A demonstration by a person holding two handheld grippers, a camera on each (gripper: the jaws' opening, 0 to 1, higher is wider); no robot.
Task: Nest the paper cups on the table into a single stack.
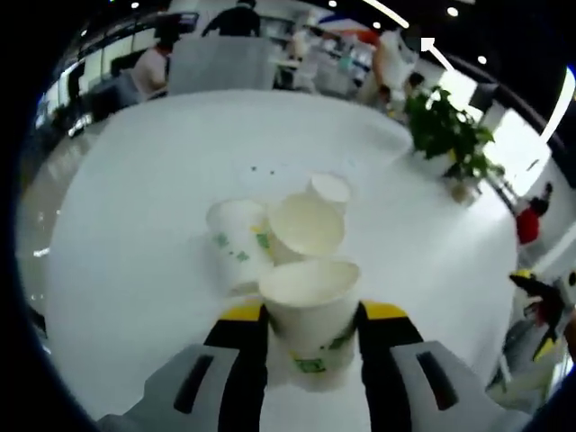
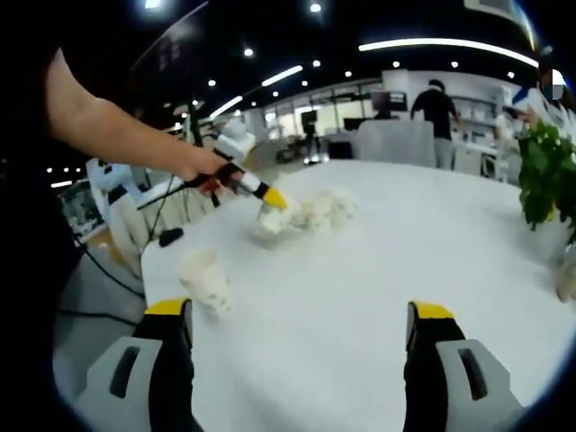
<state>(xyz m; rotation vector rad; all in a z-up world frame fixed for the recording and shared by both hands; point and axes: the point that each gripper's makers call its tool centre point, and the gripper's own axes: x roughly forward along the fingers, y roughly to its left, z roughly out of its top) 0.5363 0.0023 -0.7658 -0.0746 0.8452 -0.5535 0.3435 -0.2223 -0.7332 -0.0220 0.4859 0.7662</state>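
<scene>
My left gripper [image 1: 312, 310] is shut on a white paper cup [image 1: 310, 292] with green print, held mouth-up just above the round white table [image 1: 135, 225]. Right behind it stand three more cups: a left one [image 1: 238, 241], a tilted middle one [image 1: 306, 225] and a small far one [image 1: 330, 189]. In the right gripper view a hand holds the left gripper [image 2: 274, 200] on its cup [image 2: 268, 221] beside the cup cluster [image 2: 326, 209]. My right gripper [image 2: 301, 315] is open with nothing between its jaws. A lone cup [image 2: 203, 281] stands just beyond its left jaw.
A potted green plant [image 1: 450, 135] sits at the table's far right edge, also the plant [image 2: 547, 166] in the right gripper view. Several people and desks are behind the table. Cables and a robot stand on the floor at the left.
</scene>
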